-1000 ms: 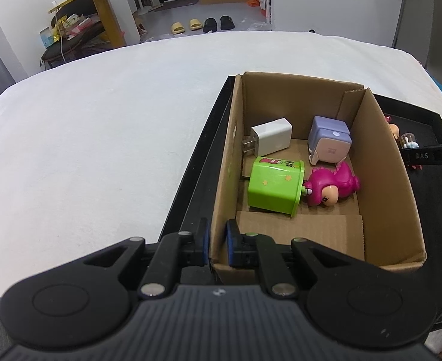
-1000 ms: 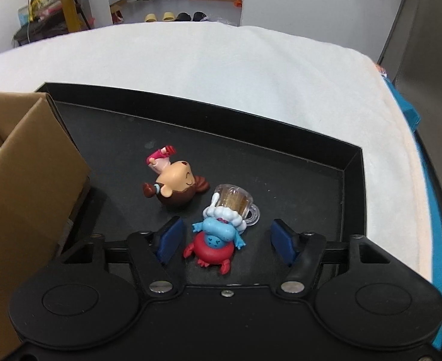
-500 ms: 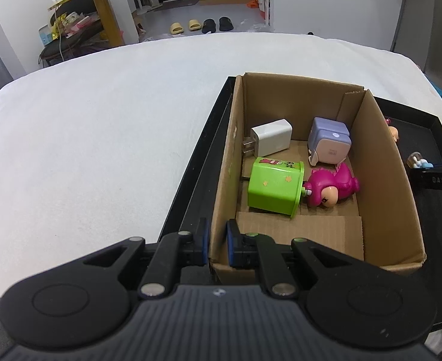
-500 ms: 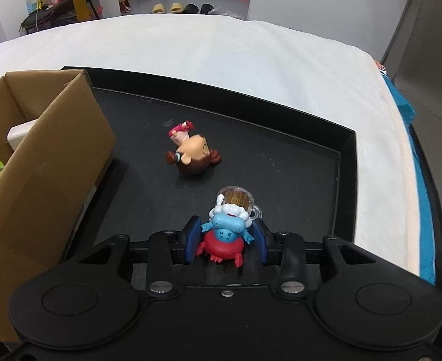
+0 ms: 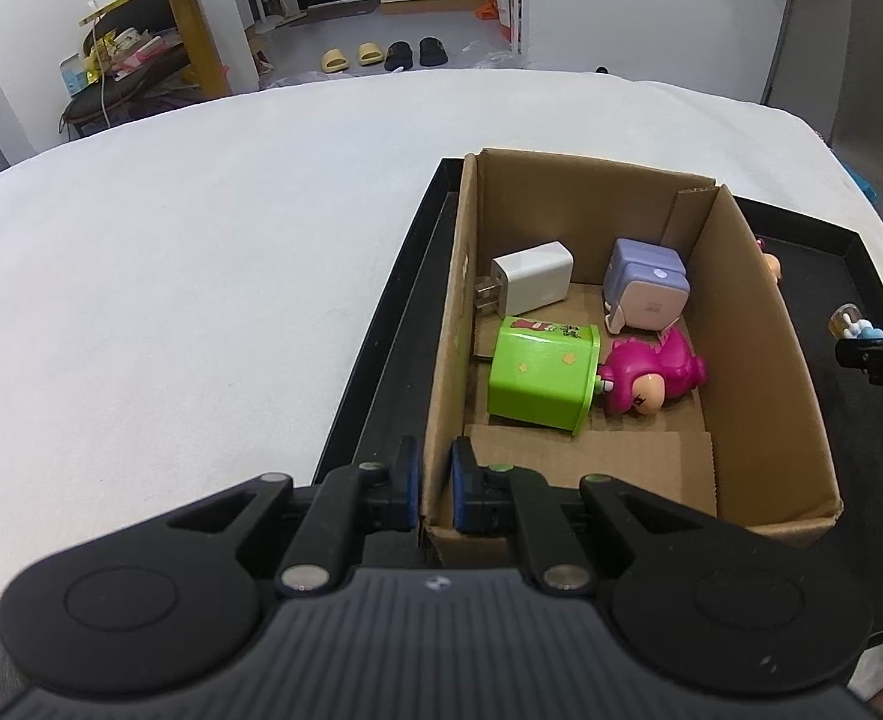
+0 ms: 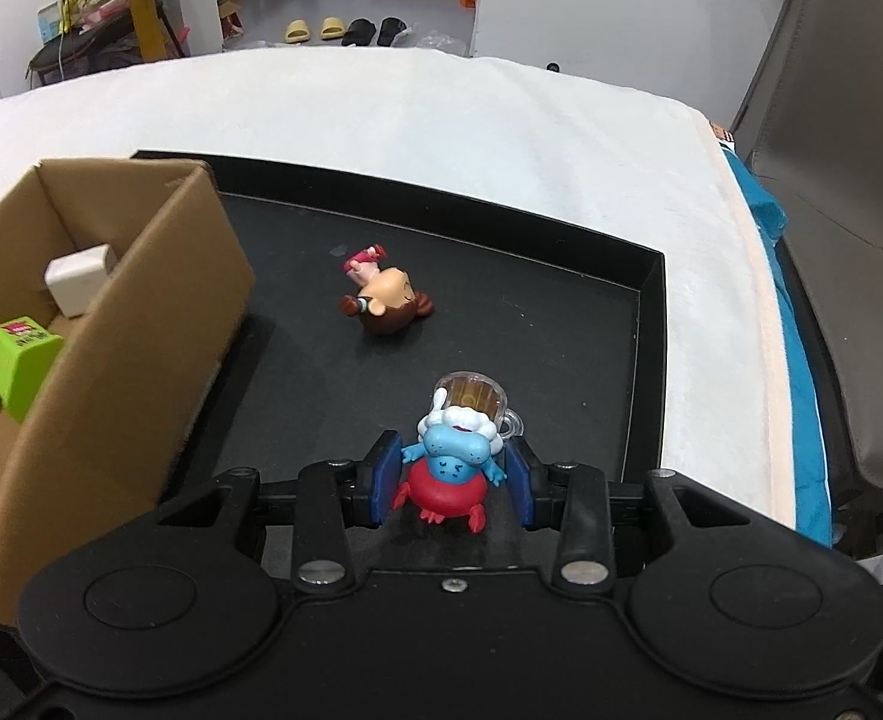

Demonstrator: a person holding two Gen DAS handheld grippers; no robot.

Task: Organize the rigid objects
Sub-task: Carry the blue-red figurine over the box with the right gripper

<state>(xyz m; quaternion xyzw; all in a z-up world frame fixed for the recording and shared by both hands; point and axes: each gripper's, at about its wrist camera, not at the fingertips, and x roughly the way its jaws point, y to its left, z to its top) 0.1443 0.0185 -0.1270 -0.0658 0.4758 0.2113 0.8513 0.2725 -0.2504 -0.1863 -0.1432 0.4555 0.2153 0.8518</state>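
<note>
Since a second ago the right gripper (image 6: 452, 483) has clamped the blue figurine (image 6: 454, 461) and lifted it off the black tray (image 6: 645, 324). Left gripper (image 5: 435, 489) stays pinched on the cardboard box (image 5: 759, 372) wall. Inside the box: white charger (image 5: 534, 284) at 11 o'clock, lilac cube (image 5: 645, 293), glossy green block (image 5: 540, 378), pink toy (image 5: 651, 381). A brown-haired doll (image 6: 387, 300) lies toppled at 12 o'clock.

Black tool (image 6: 452, 483), blue pads (image 6: 386, 480), silver screws
</note>
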